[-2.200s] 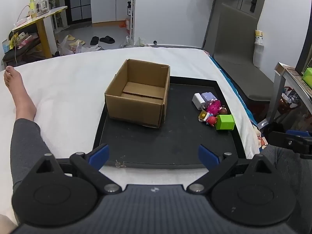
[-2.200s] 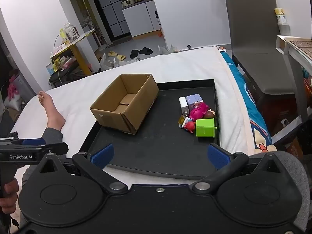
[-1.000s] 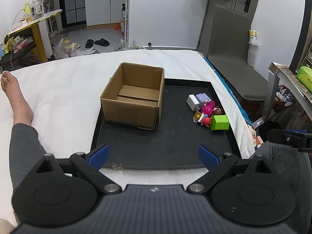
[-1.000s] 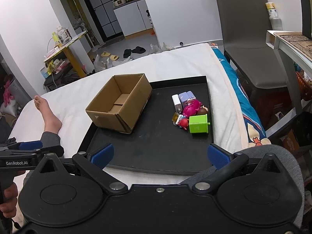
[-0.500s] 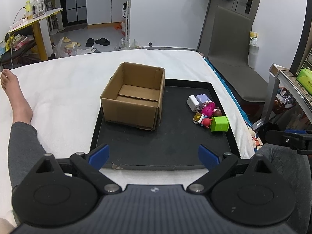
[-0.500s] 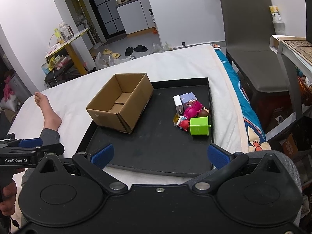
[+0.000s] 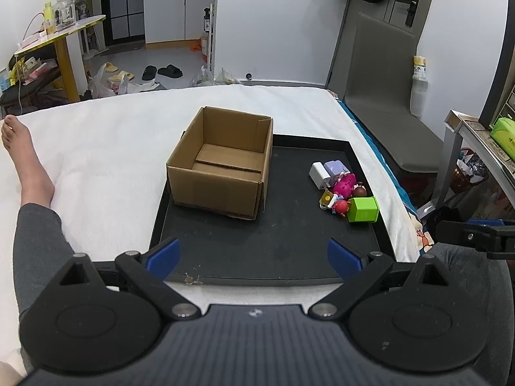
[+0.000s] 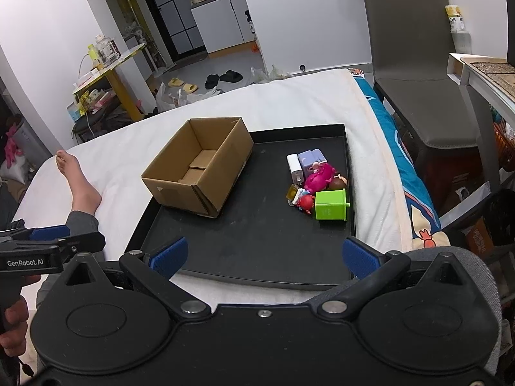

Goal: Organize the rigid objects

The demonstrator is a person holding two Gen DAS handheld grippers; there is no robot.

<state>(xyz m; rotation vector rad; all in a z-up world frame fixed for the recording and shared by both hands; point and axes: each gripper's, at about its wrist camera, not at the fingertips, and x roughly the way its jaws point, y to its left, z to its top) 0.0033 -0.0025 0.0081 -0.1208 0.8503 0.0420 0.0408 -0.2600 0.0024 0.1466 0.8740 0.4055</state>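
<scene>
The toys sit in a tight cluster on the right side of the black tray (image 8: 244, 257), which lies on the bed (image 8: 289, 103). The cluster holds a green cube (image 8: 331, 205), a magenta toy (image 8: 318, 178), a small red figure (image 8: 305, 202), a white charger block (image 8: 293, 169) and a lilac block (image 8: 311, 159). The cardboard box (image 8: 199, 164), open and empty, stands on the tray's left half, well apart from them.

Both hand-held grippers hang back at the tray's near edge with jaws spread wide and nothing between them: the right hand-held gripper (image 8: 262, 255) and the left hand-held gripper (image 7: 254, 254). From the right one the cluster lies ahead and slightly right, with the green cube nearest, so this hand seems better placed to reach it. From the left one the cluster lies further to the right, while the box stands almost straight ahead. The cluster's long axis runs away from the grippers, roughly along the tray's right rim.
</scene>
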